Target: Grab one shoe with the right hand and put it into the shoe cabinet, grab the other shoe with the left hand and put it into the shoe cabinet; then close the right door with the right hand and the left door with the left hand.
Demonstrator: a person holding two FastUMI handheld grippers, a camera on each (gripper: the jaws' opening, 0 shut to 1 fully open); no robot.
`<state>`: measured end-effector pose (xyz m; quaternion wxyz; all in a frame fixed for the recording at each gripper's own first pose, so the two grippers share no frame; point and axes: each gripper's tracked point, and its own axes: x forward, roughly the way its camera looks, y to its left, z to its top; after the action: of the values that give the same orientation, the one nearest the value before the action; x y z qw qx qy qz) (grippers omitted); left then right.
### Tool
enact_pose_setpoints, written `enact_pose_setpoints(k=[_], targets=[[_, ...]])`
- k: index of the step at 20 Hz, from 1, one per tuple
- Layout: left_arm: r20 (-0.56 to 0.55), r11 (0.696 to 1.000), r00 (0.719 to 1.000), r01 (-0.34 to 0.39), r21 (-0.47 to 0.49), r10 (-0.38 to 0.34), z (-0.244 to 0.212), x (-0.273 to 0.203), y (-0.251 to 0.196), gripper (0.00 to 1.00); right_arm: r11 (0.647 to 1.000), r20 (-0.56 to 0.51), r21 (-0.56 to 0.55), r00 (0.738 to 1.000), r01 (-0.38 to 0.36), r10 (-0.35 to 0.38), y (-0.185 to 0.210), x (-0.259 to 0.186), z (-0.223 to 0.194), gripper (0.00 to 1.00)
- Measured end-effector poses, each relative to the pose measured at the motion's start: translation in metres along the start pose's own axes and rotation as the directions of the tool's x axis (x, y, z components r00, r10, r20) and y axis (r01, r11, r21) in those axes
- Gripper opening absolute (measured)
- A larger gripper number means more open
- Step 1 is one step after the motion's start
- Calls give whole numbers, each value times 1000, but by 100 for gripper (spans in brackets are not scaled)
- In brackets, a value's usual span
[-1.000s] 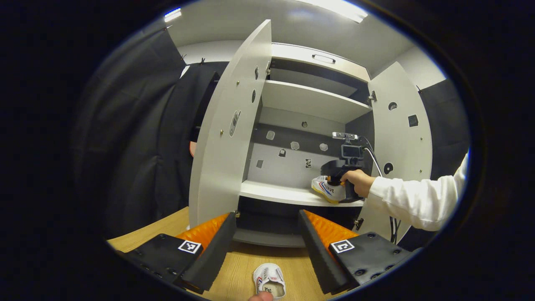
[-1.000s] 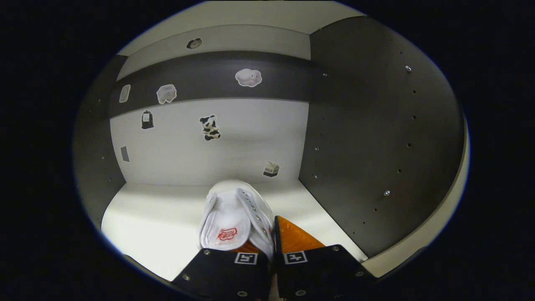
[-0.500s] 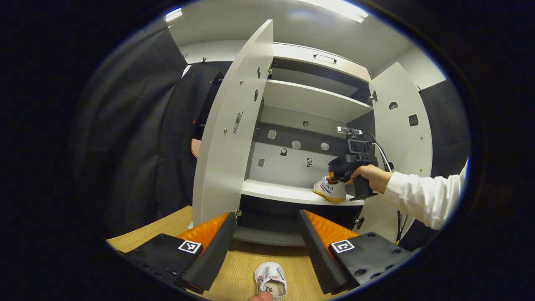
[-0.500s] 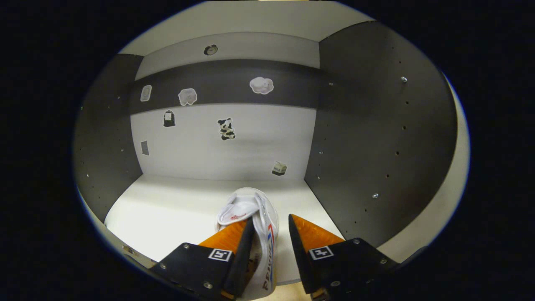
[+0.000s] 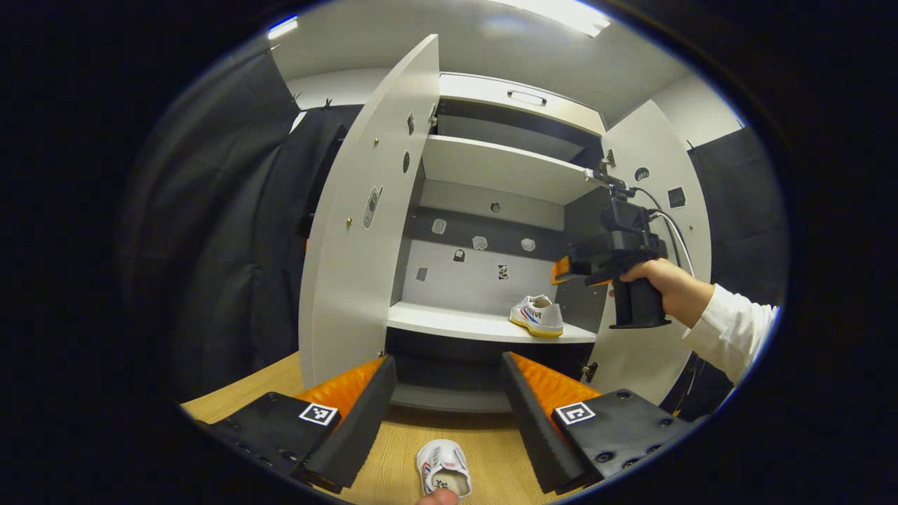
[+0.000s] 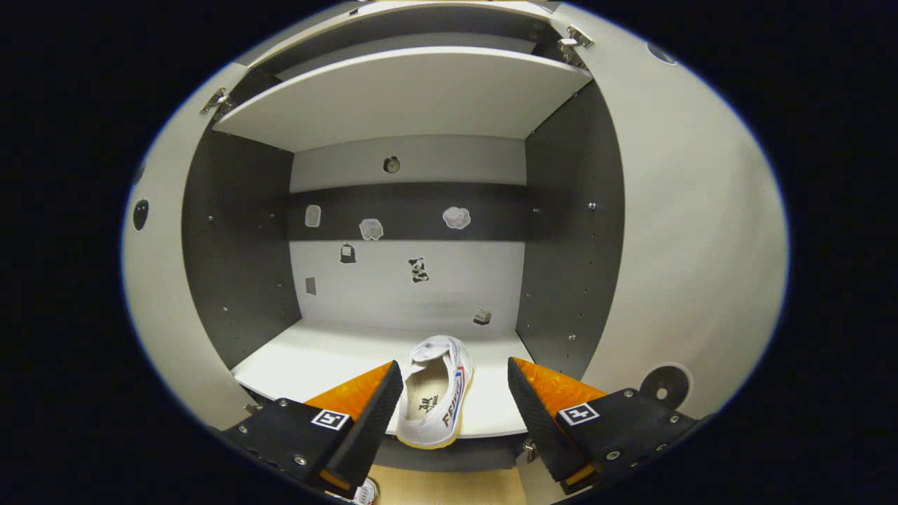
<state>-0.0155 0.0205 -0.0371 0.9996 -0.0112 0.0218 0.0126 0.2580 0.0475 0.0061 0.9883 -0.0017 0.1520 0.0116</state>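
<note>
Showing coloured lettering on the side of the shoe (image 6: pixel 435 400) lying on the cabinet shelf (image 6: pixel 316 351), too small and skewed to be read with certainty. Showing a dark print on the insole of the other shoe (image 5: pixel 442 477) on the wooden surface (image 5: pixel 393 463), equally illegible. Carrying square black-and-white coded markers (image 5: pixel 318 413) on the left gripper (image 5: pixel 447 361) and on the right gripper (image 6: pixel 454 363), bearing patterns rather than letters or numbers. Nothing else lending itself to reading.

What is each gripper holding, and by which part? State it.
Nothing. The right gripper is open, clear of the shoe on the shelf. The left gripper is open above the shoe on the floor.
</note>
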Motion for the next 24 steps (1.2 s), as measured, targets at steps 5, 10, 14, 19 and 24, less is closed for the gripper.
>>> enact_pose_setpoints(k=[5, 10, 14, 19, 24], targets=[[5, 1000, 1000, 9, 18, -9, 2, 0, -8, 96, 998, 142, -6, 988, -60, 61, 7, -75, 14, 92], [-7, 1000, 1000, 15, 27, -15, -1, 1, -11, 96, 998, 261, -23, 964, -51, 56, -4, -138, -13, 92], [-26, 999, 1000, 11, 36, -10, -8, 4, -12, 96, 998, 280, -57, 959, -17, 32, -15, -174, -50, 92], [-53, 1000, 998, 16, 22, -15, -17, 2, -17, 96, 998, 257, -59, 966, -6, 21, -23, -201, -99, 92], [-122, 1000, 993, 4, 3, -4, -36, 7, -7, 96, 999, 254, -35, 967, -4, 13, -25, -222, -124, 92]])
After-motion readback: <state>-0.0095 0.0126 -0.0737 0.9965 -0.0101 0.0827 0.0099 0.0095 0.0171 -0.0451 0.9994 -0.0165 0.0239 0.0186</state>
